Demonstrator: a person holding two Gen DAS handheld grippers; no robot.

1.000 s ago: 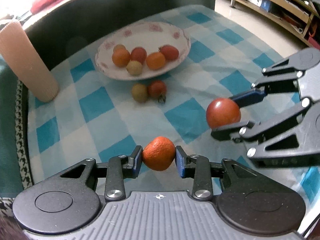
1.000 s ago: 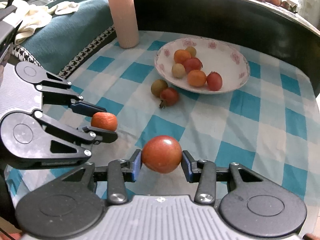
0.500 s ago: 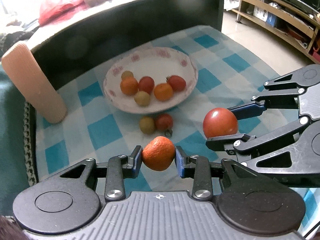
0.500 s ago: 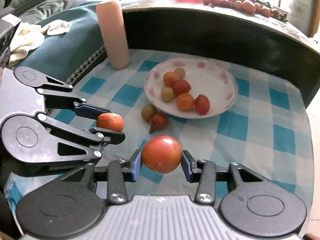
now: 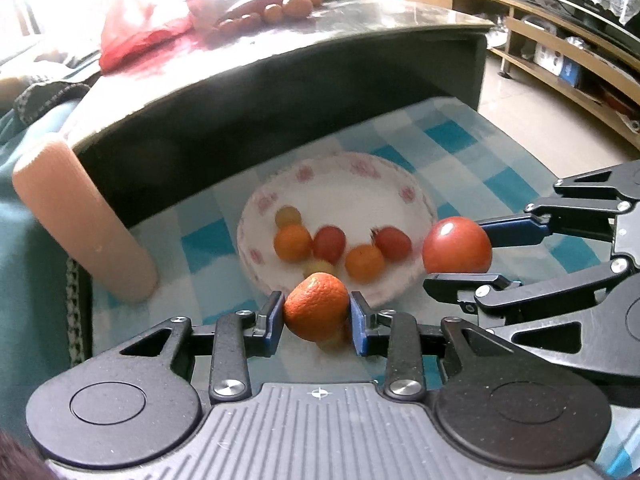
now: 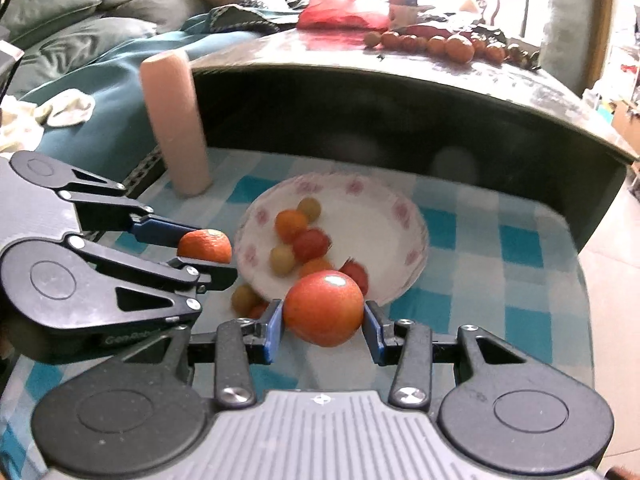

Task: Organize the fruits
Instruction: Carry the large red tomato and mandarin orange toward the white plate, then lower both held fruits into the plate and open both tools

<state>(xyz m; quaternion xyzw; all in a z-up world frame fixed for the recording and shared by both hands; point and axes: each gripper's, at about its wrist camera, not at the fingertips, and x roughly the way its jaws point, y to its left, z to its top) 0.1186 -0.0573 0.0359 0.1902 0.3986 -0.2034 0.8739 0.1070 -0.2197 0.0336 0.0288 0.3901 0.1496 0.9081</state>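
Note:
My left gripper (image 5: 317, 316) is shut on an orange tangerine (image 5: 316, 306), held in the air just in front of a white floral plate (image 5: 416, 196). To its right, my right gripper (image 6: 323, 322) is shut on a large red tomato (image 6: 323, 308), close to the plate's near rim (image 6: 418, 216). In the right wrist view the left gripper (image 6: 200, 254) and its tangerine (image 6: 205, 245) hover by the plate's left edge. Several small red, orange and yellowish fruits (image 5: 329, 243) lie in the plate. Two small fruits (image 6: 245, 298) rest on the cloth below the rim.
A blue and white checked cloth (image 6: 516, 244) covers the low surface. A tall pink ribbed cylinder (image 6: 176, 124) stands left of the plate. Behind rises a dark curved table edge (image 6: 400, 116), with more fruit (image 6: 448, 46) and a red bag (image 6: 340, 8) on top. Teal bedding (image 6: 92, 80) lies at left.
Both grippers have moved forward and lifted toward the plate, each keeping its fruit. The plate now sits close in front of the fingertips, and the two loose fruits are partly hidden.

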